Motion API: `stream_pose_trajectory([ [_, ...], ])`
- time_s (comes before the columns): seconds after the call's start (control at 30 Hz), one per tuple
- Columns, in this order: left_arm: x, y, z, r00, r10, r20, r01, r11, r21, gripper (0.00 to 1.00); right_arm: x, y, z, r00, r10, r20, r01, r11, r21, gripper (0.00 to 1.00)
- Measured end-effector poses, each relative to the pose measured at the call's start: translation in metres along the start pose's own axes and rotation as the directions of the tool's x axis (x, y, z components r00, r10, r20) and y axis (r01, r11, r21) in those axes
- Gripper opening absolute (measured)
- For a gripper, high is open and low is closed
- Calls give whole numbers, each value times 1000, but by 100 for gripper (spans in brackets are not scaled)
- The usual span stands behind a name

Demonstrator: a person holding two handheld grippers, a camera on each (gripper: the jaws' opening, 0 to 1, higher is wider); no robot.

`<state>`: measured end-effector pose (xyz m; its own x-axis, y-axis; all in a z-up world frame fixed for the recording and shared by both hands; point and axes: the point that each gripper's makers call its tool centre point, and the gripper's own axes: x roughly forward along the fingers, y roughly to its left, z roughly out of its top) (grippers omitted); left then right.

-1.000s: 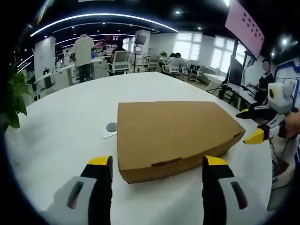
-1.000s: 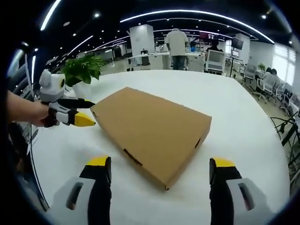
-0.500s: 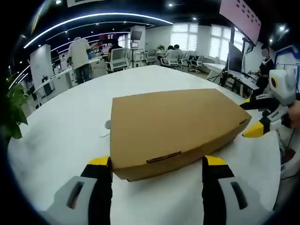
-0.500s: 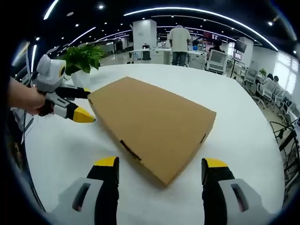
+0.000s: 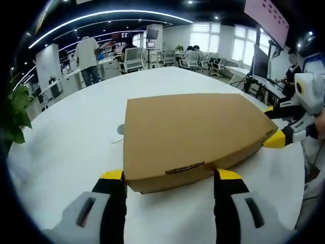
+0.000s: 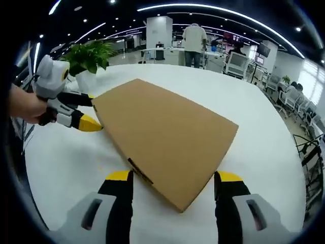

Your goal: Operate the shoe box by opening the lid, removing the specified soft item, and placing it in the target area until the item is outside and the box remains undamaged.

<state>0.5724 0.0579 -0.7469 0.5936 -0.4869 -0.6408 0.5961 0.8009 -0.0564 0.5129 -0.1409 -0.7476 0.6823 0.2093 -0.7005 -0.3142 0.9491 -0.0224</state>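
A flat brown cardboard shoe box (image 5: 193,127) lies with its lid shut on the white round table (image 5: 66,142). My left gripper (image 5: 170,176) is open, its yellow-tipped jaws standing on either side of the box's near edge with the tab slot. The right gripper (image 5: 274,125), held by a hand, is open around the box's right corner. In the right gripper view the box (image 6: 162,127) points a corner toward me, between the open jaws of my right gripper (image 6: 173,177). The left gripper (image 6: 88,111) is open at the box's far left corner.
A potted green plant (image 6: 91,58) stands at the table's edge behind the left gripper. A small round grommet (image 5: 121,129) sits in the tabletop left of the box. A person (image 5: 89,58), desks and office chairs are far behind.
Both grippers have come closer to the box, which now looks larger in both views. The box's edges now reach between each pair of jaws. The lid stays shut.
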Motion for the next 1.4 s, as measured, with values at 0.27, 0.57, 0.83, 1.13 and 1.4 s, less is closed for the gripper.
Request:
stream_pose_trajectory([
  [0.27,0,0,0,1000,3,2,-3,1000,-3,69,1,0,0,1000,11,6,-11,1000,-8,62],
  [0.57,-2,-3,-2,999,31,-9,-31,999,-34,69,3,-3,1,1000,27,-14,-28,999,-23,61],
  [0.83,-3,-3,-5,999,51,-2,-51,996,-78,68,6,-6,5,999,50,-1,-50,998,-25,64],
  [1.13,-4,-4,-10,997,71,-9,-71,990,-118,68,6,-8,5,997,81,-7,-81,995,-55,64],
  [1.4,-9,-7,-14,997,81,0,-80,986,-148,66,6,-8,6,995,97,1,-97,993,-72,64],
])
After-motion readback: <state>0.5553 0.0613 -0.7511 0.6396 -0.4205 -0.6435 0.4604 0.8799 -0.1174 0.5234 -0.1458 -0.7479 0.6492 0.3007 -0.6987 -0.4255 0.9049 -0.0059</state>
